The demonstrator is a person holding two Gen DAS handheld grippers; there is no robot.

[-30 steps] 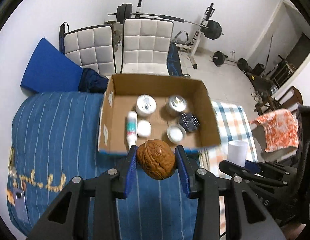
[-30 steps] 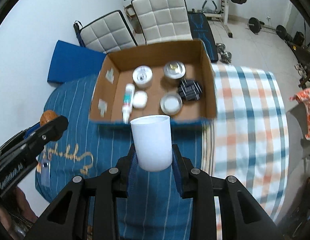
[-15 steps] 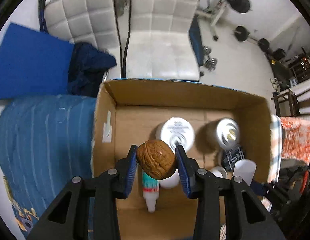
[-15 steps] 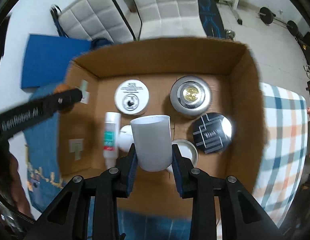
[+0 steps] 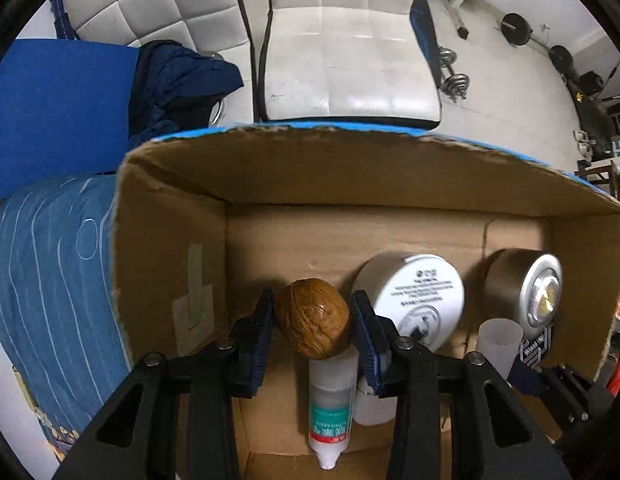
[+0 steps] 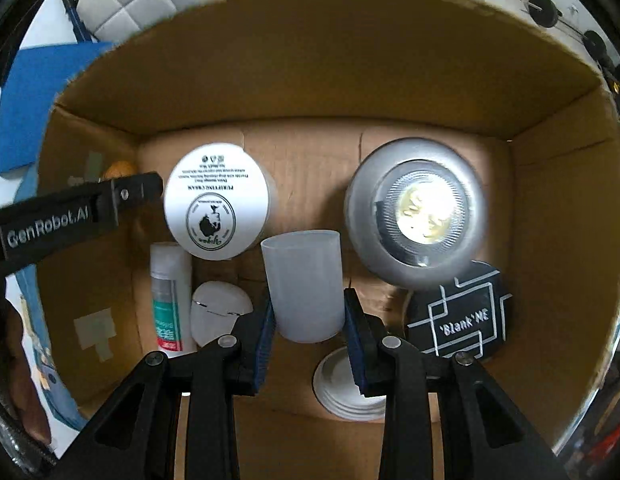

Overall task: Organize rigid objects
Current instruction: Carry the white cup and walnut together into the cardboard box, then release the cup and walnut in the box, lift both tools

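Inside the cardboard box (image 6: 310, 80), the cream jar (image 6: 217, 201) sits at the back left and the puck light (image 6: 416, 210) at the back right, with the patterned disc (image 6: 460, 316) just in front of the light. The tube (image 6: 170, 296) lies along the left side, the earbud case (image 6: 220, 310) just right of it, and a round lid (image 6: 336, 394) lies nearest the front. The left claw (image 5: 313, 320) holds the walnut (image 5: 313, 322) above the tube, left of the jar, while the right claw (image 6: 309, 316) holds the cup (image 6: 304, 284) over the middle, between jar and light.
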